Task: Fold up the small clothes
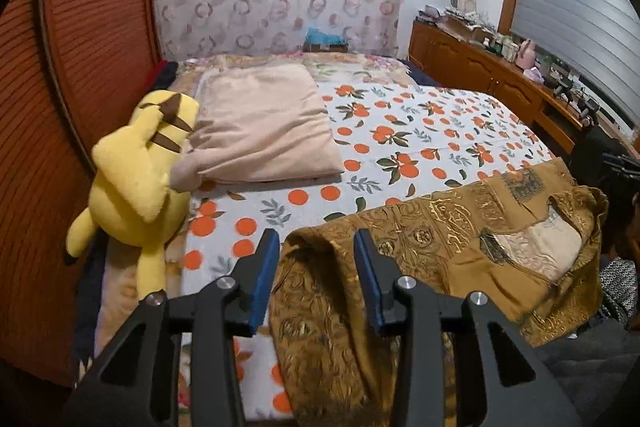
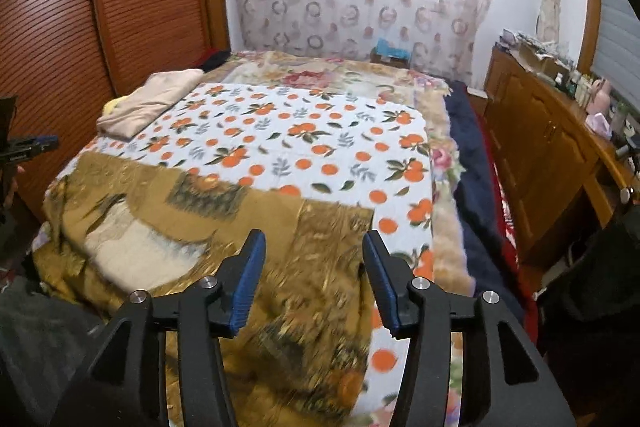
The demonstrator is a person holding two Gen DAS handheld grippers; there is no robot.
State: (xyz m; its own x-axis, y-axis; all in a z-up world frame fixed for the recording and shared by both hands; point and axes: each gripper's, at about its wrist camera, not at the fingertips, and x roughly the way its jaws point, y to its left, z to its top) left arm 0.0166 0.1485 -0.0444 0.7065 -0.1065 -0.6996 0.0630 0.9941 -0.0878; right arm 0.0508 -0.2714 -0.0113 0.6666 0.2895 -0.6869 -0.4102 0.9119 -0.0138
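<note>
A brown garment with a gold pattern [image 1: 440, 247] lies spread across the near edge of the bed, part of it hanging over the front. In the left wrist view my left gripper [image 1: 316, 243] is open above the garment's left end; its blue pads [image 1: 264, 279] touch nothing. In the right wrist view my right gripper [image 2: 314, 243] is open over the right part of the garment [image 2: 200, 227], which looks blurred there. No cloth is pinched between its pads [image 2: 380, 279]. The left gripper [image 2: 32, 143] also shows at that view's left edge.
The bed carries a white sheet with an orange-fruit print [image 1: 420, 131] [image 2: 300, 139]. A folded beige cloth [image 1: 264, 123] [image 2: 148, 103] and a yellow plush toy [image 1: 132, 187] lie at its left side. Louvred wooden doors [image 1: 80, 67] stand left and a cluttered wooden dresser [image 2: 540, 155] right.
</note>
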